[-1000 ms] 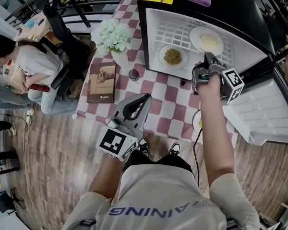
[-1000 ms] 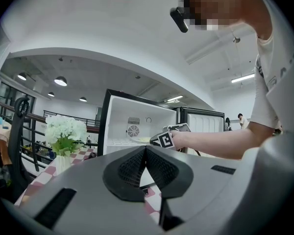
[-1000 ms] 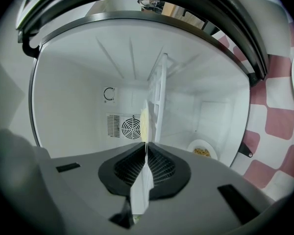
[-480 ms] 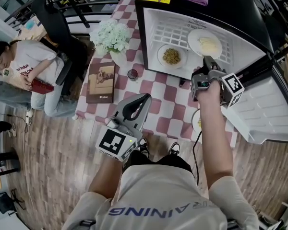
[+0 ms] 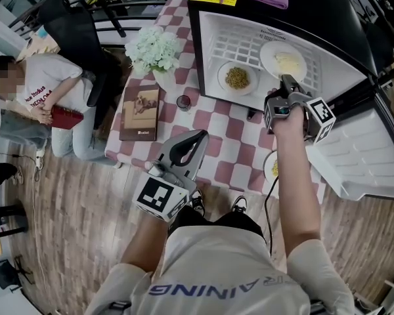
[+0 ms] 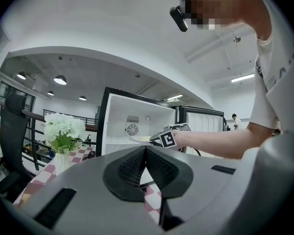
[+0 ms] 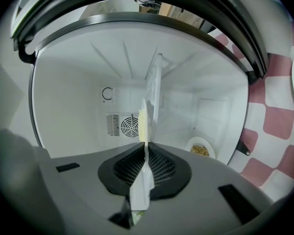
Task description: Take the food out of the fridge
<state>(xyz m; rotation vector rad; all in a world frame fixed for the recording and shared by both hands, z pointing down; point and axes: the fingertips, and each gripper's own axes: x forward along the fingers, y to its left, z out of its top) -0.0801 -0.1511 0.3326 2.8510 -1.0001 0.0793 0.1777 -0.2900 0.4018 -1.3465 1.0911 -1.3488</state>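
Note:
A small white fridge (image 5: 210, 44) stands open on the checked table. My right gripper (image 5: 286, 79) reaches into it, shut on the near rim of a white plate of pale yellow food (image 5: 284, 60) on the wire shelf. In the right gripper view that plate (image 7: 146, 124) shows edge-on between the pads of the right gripper (image 7: 146, 148). The jaws have just eased open a touch, with the rim still pinched. A second plate with brownish-green food (image 5: 237, 77) (image 7: 200, 149) sits lower left. My left gripper (image 5: 196, 140) (image 6: 146, 148) hovers shut and empty at the table's front edge.
The fridge door (image 5: 361, 156) hangs open at the right. A third plate (image 5: 270, 166) lies on the table under my right arm. A vase of white flowers (image 5: 154, 48), a brown book (image 5: 139, 113) and a small dark jar (image 5: 183, 102) stand left. A person (image 5: 39, 104) sits far left.
The right gripper and its plate have barely shifted. The left gripper has kept still. The seated person at the left has turned and moved a red object.

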